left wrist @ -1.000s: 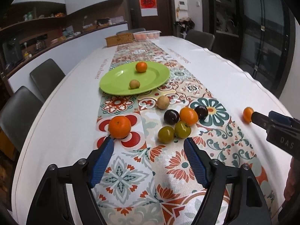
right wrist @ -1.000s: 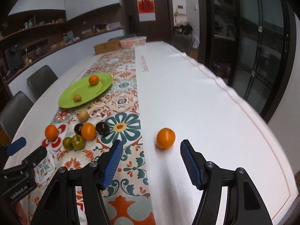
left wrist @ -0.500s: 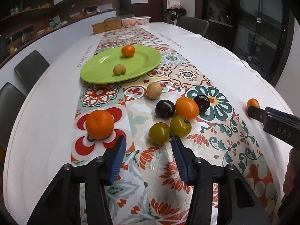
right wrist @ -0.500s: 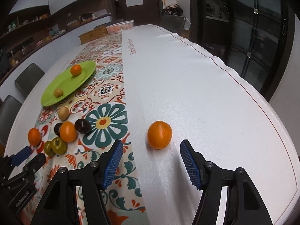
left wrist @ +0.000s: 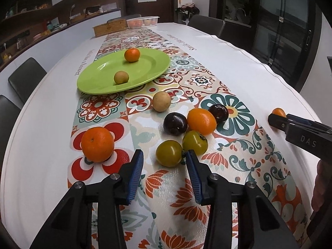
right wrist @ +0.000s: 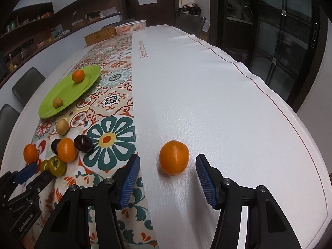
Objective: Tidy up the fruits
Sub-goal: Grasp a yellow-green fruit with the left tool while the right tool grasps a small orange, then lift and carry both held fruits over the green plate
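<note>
Left gripper (left wrist: 164, 157) low over the runner (left wrist: 207, 87), jaws closing, gap narrow. A green tomato (left wrist: 169, 153) sits at the mouth between the tips; pads not pressing on it yet. A second green tomato (left wrist: 195, 142) touches it on the right, just past the right tip.

Right gripper (right wrist: 168, 166) over the bare white cloth (right wrist: 207, 93), jaws closing, gap still moderate. A lone orange (right wrist: 174, 157) lies between the tips, clear gap on both sides, no contact.

Green plate (left wrist: 124, 70) sits further up the runner, holding a small orange (left wrist: 132, 55) and a tan fruit (left wrist: 121, 77). Loose on the runner: a big orange (left wrist: 97, 144) left of the left gripper, two dark plums, another orange and a tan fruit in the cluster.
</note>
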Demonstrator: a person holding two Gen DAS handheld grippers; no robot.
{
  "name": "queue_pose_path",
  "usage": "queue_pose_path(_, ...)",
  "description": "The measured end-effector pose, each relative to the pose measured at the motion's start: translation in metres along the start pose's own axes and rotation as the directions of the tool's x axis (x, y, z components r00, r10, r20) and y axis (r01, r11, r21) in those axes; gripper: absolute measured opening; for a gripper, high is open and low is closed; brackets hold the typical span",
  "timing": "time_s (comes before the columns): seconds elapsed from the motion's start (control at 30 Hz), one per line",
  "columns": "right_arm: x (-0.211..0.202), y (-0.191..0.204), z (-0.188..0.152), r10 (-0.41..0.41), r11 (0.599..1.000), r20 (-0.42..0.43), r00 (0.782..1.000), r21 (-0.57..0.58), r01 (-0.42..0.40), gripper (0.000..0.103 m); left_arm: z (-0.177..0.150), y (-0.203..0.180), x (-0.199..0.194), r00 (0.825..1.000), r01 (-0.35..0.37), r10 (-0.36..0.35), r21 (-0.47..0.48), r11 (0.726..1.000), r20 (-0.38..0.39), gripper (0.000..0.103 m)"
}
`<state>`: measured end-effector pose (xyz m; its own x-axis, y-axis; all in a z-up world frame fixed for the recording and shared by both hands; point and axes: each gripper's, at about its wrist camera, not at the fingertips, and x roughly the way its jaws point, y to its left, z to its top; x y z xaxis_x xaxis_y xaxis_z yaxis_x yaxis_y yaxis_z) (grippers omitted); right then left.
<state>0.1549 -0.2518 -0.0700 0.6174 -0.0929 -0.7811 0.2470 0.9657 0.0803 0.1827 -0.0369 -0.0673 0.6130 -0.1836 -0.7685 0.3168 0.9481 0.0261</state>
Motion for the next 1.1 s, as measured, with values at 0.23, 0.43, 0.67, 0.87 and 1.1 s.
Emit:
queue_pose_path(0.23,0.005,0.002,0.002,-0.003,1.000,-0.003,1.000,-0.008,0.003,0.044,0.004,0.000,0.007,1.000,0.018,-0.018,0.002,1.000,-0.008,0.037)
queue_pose_path(0.43,0.008,-0.001,0.003,-0.012,1.000,-0.009,1.000,-0.011,0.012,0.032,0.003,-0.002,0.007,0.999,0.034,-0.034,-0.006,0.999,-0.019,0.029)
queue_pose_path(0.67,0.002,0.002,0.001,0.015,0.999,0.007,1.000,-0.029,-0.015,0.032,0.001,-0.002,-0.003,0.999,0.034,-0.034,-0.020,0.999,-0.008,0.028)
queue_pose_path(0.87,-0.014,0.011,-0.004,0.059,0.996,0.020,0.998,-0.064,-0.058,0.032,0.001,-0.003,-0.015,0.999,0.036,-0.035,-0.035,0.999,0.010,0.028)
queue_pose_path(1.1,-0.033,0.022,-0.010,0.103,0.989,0.037,0.994,-0.106,-0.099,0.032,0.003,-0.006,-0.035,0.998,0.039,-0.037,-0.045,0.998,0.044,0.028)
